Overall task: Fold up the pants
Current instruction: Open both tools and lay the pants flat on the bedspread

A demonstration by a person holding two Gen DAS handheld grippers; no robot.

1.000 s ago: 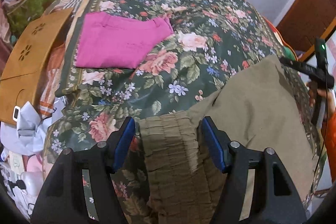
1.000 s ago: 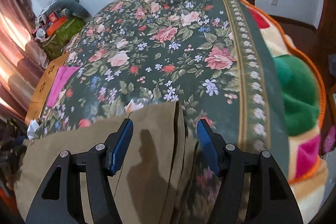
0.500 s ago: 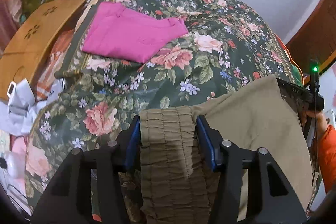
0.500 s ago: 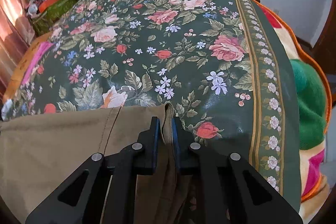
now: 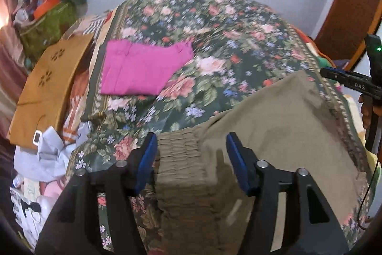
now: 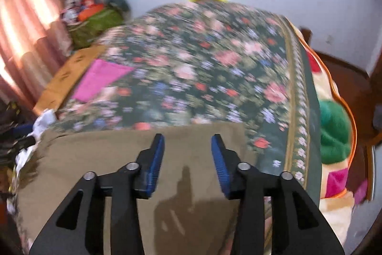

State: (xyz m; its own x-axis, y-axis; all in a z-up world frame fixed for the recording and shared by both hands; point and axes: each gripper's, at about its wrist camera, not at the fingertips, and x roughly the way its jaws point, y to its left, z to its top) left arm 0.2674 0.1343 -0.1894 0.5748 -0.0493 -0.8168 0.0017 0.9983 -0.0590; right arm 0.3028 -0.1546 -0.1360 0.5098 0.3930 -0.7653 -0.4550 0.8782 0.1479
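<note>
Pants [image 5: 281, 126], olive, ruched waistband, flat on floral bedspread [image 5: 214, 44]

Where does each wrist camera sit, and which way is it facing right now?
Left wrist: on the left gripper, angled down over the olive pants waistband; its opening fingers and the other hand show.
Right wrist: on the right gripper, angled down at the pants' flat edge; opening fingers, nothing between.
Shared: pants, floral bedspread, folded pink garment.

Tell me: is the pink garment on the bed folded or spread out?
Folded. The pink garment lies as a compact flat rectangle on the floral bedspread.
</note>
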